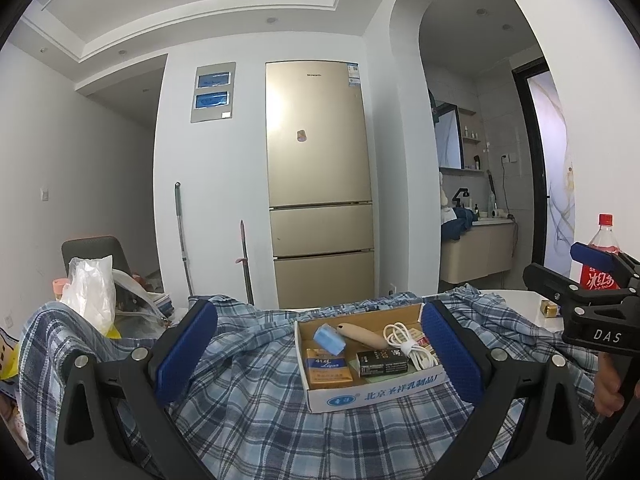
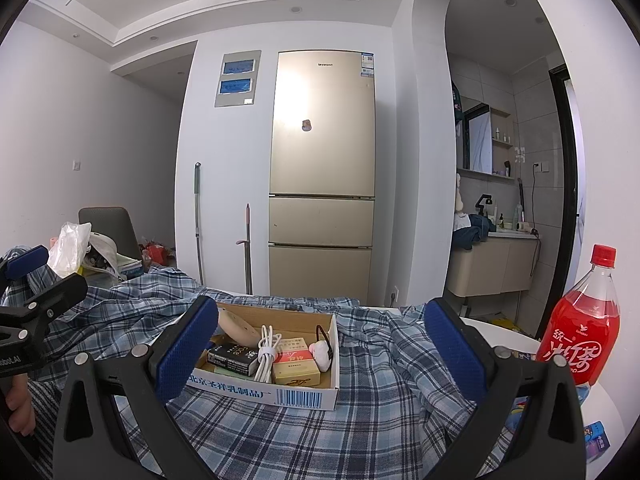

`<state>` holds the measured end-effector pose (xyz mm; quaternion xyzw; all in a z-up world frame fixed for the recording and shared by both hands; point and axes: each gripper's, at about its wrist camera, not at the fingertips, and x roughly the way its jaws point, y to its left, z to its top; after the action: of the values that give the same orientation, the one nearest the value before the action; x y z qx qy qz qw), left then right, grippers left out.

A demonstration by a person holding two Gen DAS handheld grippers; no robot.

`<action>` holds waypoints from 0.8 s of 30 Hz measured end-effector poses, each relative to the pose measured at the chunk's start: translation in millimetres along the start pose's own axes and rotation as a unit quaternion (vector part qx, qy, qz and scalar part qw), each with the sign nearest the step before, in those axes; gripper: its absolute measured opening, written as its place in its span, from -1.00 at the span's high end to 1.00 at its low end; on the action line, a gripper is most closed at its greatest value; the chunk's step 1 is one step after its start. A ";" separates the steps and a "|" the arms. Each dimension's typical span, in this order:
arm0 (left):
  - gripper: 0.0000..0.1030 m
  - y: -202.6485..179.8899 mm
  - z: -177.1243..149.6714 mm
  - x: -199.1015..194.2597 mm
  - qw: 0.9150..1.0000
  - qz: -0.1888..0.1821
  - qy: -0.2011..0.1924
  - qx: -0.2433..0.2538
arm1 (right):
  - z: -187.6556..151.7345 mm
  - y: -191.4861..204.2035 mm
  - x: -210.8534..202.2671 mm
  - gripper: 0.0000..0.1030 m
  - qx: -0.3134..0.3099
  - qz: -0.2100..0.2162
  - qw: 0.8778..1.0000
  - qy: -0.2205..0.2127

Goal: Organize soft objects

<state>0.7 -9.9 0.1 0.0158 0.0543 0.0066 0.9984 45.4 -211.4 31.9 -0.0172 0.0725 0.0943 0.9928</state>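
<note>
blue plaid cloth [image 1: 256,412] lies rumpled across the white table [image 2: 496,330], draping its near edge. a shallow cardboard box [image 1: 372,394] of small things sits right on top of it. left gripper [image 1: 320,354] hovers low over the cloth, jaws spread wide, holding nothing. right gripper [image 2: 322,354] the same, wide and empty. red drink bottle [image 2: 582,320] stands at the table's right edge.

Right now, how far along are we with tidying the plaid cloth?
Nothing looks done yet: the plaid cloth lies spread and rumpled over the table, with the cardboard box of small items sitting on it. Nothing is in hand; the left gripper and right gripper are both open and hold nothing. Left: likely moving the box off, then gathering and folding the cloth.
</note>
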 end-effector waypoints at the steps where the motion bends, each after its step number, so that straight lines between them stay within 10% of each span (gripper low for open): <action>1: -1.00 0.0 0.0 0.0 1.000 -0.001 0.000 -0.001 | 0.0 0.0 0.2 -1.00 0.000 0.000 1.000 0.000; 24: -1.00 5.8 -2.8 5.0 1.000 0.001 0.009 -0.004 | -0.3 0.2 0.1 -1.00 0.000 0.000 1.000 0.000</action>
<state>5.3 -3.9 -3.0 0.0122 0.0633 0.0076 0.9979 45.4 -211.2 31.6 -0.0172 0.0725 0.0941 0.9928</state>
